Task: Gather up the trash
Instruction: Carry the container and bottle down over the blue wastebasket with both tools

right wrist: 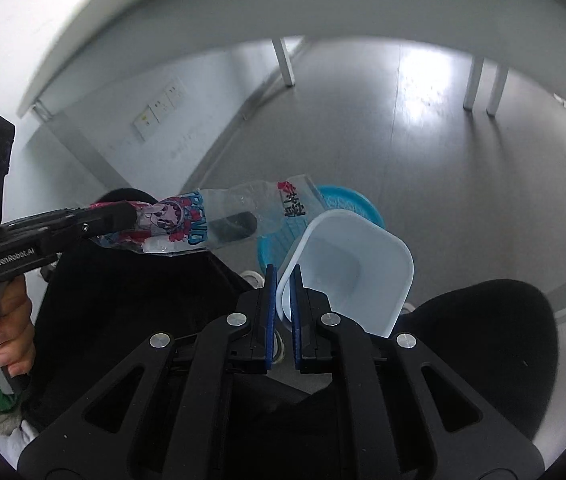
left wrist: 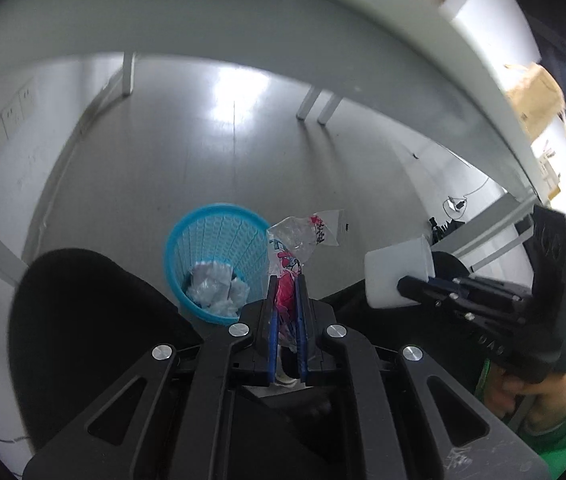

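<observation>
Your left gripper point(left wrist: 286, 280) is clamped on a clear printed plastic wrapper point(left wrist: 297, 246), which sticks out past the fingertips above and just right of the blue mesh basket point(left wrist: 187, 248) on the floor point(left wrist: 223, 152). White crumpled trash point(left wrist: 217, 286) already lies in the basket's bottom. Your right gripper point(right wrist: 281, 276) pinches the rim of a white plastic tub point(right wrist: 355, 264), held tilted with its open side toward the camera, over the basket's far edge.
</observation>
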Available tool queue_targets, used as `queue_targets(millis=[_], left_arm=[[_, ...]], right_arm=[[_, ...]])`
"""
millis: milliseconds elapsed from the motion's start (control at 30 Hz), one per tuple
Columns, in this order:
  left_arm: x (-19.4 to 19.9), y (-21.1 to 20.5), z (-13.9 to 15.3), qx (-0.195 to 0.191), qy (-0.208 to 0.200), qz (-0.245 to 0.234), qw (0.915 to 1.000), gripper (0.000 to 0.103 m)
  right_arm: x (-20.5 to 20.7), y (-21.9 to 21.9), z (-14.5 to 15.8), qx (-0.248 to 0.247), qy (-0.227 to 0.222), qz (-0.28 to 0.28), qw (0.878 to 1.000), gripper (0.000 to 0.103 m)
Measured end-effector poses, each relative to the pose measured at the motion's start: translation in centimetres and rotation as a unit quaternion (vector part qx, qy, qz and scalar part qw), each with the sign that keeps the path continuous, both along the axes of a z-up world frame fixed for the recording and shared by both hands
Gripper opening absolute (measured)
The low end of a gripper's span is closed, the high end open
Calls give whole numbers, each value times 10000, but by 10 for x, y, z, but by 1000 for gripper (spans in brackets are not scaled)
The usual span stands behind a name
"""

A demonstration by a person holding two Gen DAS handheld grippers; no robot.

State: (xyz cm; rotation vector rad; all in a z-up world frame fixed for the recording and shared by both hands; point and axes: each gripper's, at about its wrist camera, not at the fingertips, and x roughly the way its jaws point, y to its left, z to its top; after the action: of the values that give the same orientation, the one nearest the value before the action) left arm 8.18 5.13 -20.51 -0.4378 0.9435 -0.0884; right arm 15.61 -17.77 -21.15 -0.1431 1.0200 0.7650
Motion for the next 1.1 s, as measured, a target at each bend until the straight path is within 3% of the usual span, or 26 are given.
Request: queue_targets(millis=[200,500,700,1100], left_arm=[[27,6,-25,-88,386,126,9991,6],[69,7,-60,196,846,129,9961,6],[91,21,-82,-226,1261,239,9915,6],[122,29,-110,-362,1631,466,9848,6]], right_arm=[[21,9,-34,-152,460,-126,9987,6],[48,31,-73,-435,864,-299,9949,6],[66,49,-94,-559,1149,-320,9913,6],[113,73,-138,-760,1583,-367,9838,6]])
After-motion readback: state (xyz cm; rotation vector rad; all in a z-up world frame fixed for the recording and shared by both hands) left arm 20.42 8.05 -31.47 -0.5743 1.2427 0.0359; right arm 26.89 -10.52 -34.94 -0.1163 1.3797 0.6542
